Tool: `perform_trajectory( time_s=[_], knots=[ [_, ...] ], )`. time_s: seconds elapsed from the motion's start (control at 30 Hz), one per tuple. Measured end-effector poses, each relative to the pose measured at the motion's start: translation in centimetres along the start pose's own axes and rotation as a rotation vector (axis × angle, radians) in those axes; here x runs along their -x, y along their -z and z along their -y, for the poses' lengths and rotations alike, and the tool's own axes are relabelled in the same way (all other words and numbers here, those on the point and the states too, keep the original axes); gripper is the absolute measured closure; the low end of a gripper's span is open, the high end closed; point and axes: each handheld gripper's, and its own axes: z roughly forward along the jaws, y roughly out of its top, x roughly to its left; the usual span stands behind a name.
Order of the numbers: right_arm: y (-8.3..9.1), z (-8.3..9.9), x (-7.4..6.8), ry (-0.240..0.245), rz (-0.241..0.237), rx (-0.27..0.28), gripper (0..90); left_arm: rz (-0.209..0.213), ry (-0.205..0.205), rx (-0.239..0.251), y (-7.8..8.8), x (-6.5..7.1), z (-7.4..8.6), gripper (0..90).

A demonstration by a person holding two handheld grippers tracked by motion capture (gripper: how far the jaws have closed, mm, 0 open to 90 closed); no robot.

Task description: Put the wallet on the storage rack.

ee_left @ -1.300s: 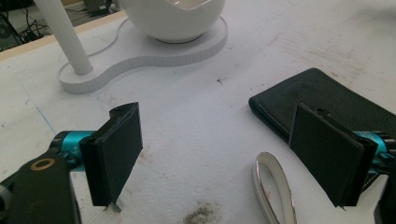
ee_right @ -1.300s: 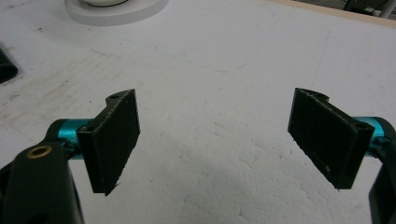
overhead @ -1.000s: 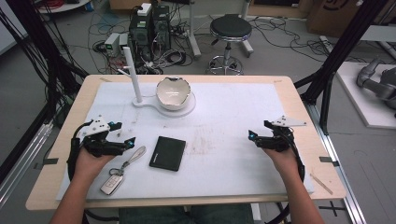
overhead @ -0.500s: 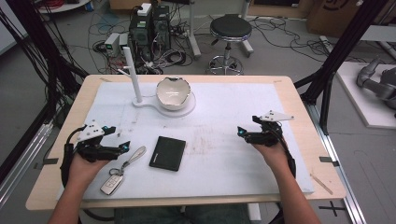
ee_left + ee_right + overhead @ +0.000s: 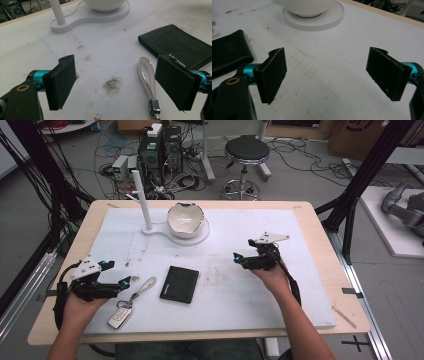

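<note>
left gripper (image 5: 125, 281) sits low at the table's left edge, jaws wide apart with nothing between them, right next to a car key fob (image 5: 119, 317) on its silver strap (image 5: 147, 75). black leather wallet (image 5: 179, 284) lies just right of that. white bowl (image 5: 185, 219) on its stand further back. right gripper (image 5: 238, 258) hovers right of centre, jaws also spread, empty.

Two hand-held grippers, both with jaws spread wide.
The left gripper (image 5: 124, 281) sits low at the near left, gripped by the left hand (image 5: 82, 306), forearm entering from below. The right gripper (image 5: 239, 259) is held farther forward by the right hand (image 5: 270, 275), pointing leftward.
</note>
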Motion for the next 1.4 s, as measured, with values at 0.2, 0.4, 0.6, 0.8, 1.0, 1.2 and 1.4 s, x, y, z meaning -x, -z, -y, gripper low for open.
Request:
perform_trajectory(
  time_s=[0.2,0.4,0.6,0.8,1.0,1.2,1.4],
  knots=[
    [-2.2,-1.1,-1.6,0.038,-0.050,-0.013,16.9,-0.016,0.007,-0.004,0.9,0.1,0.6,17.4],
    [-3.8,-1.7,-2.9,0.053,-0.090,-0.011,16.9,-0.028,0.008,-0.010,1.5,0.2,0.9,17.4],
    [-6.0,-2.4,-4.4,0.094,-0.141,-0.050,16.9,-0.041,0.014,-0.010,2.3,0.2,1.3,17.4],
    [-8.3,-3.3,-6.4,0.132,-0.201,-0.075,16.9,-0.052,0.021,-0.011,2.8,0.2,1.7,17.4],
    [-9.9,-3.4,-7.7,0.145,-0.247,-0.082,16.9,-0.065,0.023,-0.011,3.3,0.2,1.9,17.4],
    [-11.4,-3.4,-9.1,0.166,-0.303,-0.144,16.9,-0.071,0.027,-0.012,3.7,0.2,2.1,17.4],
    [-12.5,-2.8,-9.8,0.183,-0.370,-0.209,27.4,-0.078,0.030,-0.011,3.8,0.2,2.2,17.4]
  ],
)
